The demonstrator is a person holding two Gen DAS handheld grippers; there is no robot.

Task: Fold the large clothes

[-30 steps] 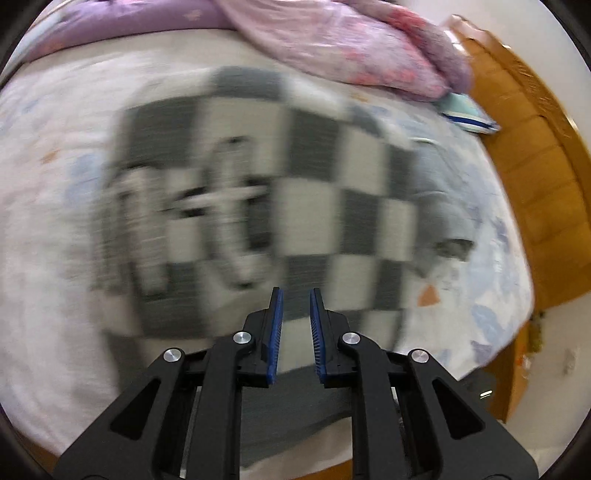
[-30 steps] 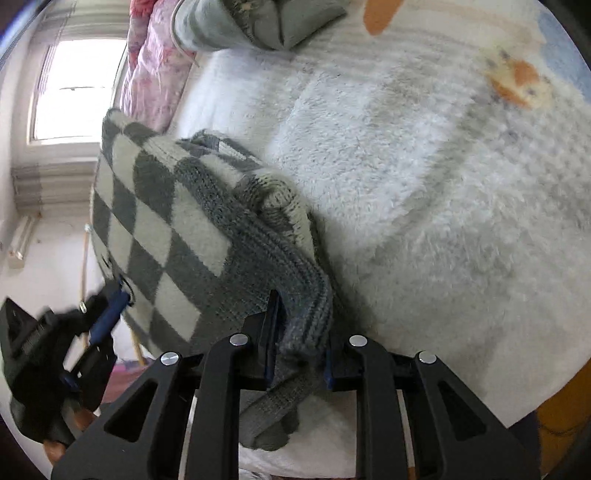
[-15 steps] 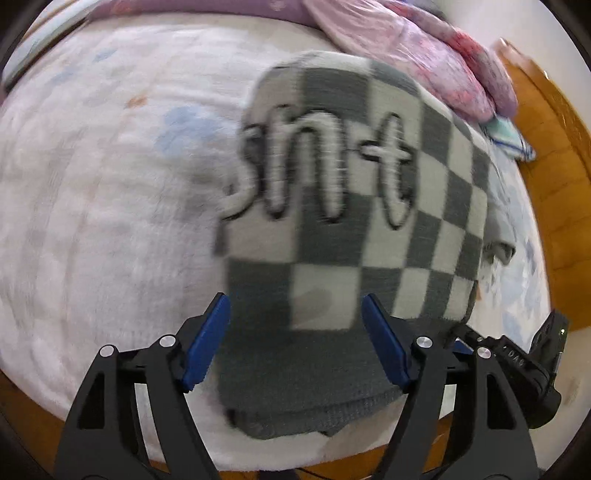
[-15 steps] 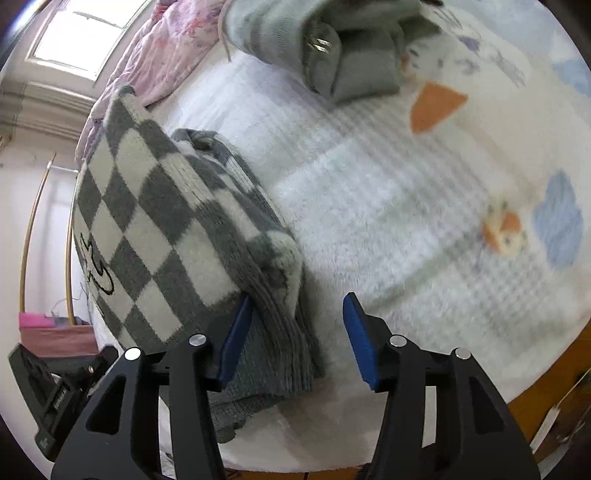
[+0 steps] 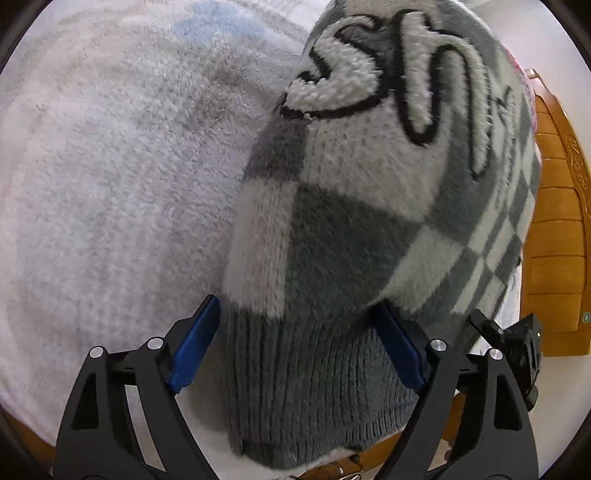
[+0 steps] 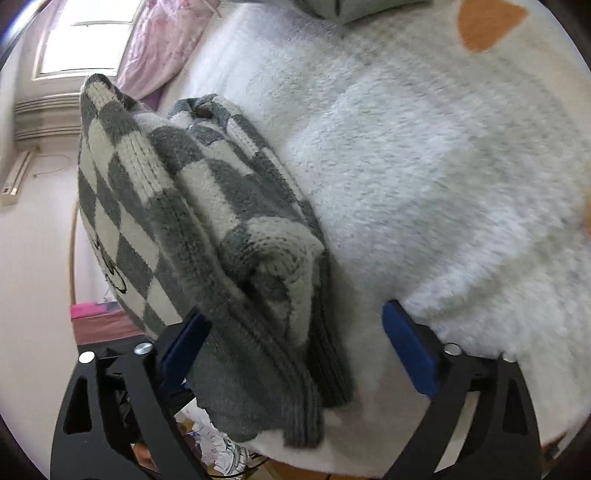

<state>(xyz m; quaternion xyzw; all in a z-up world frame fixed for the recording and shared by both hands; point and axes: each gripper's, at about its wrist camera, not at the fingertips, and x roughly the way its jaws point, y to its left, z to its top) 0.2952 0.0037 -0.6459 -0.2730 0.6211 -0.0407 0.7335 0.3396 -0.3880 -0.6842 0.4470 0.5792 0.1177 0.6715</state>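
Note:
A grey and white checked knit sweater (image 5: 369,221) with fuzzy white letters lies folded on the white fleece blanket (image 5: 110,177) of a bed. My left gripper (image 5: 299,347) is open, its blue pads on either side of the ribbed hem at the sweater's near left corner. My right gripper (image 6: 295,347) is open too, straddling the stacked folded edges of the sweater (image 6: 229,229) at its right corner. The right gripper shows at the lower right of the left wrist view (image 5: 517,343).
A wooden bed frame (image 5: 557,236) runs along the right. A pink quilt (image 6: 162,48) lies at the bed's far end below a window. A folded grey garment (image 6: 354,7) lies further up the blanket. The bed's front edge is just under both grippers.
My right gripper has let go of the sweater's edge and opened. My left gripper has opened and moved low to the sweater's left corner. Both now straddle the hem.

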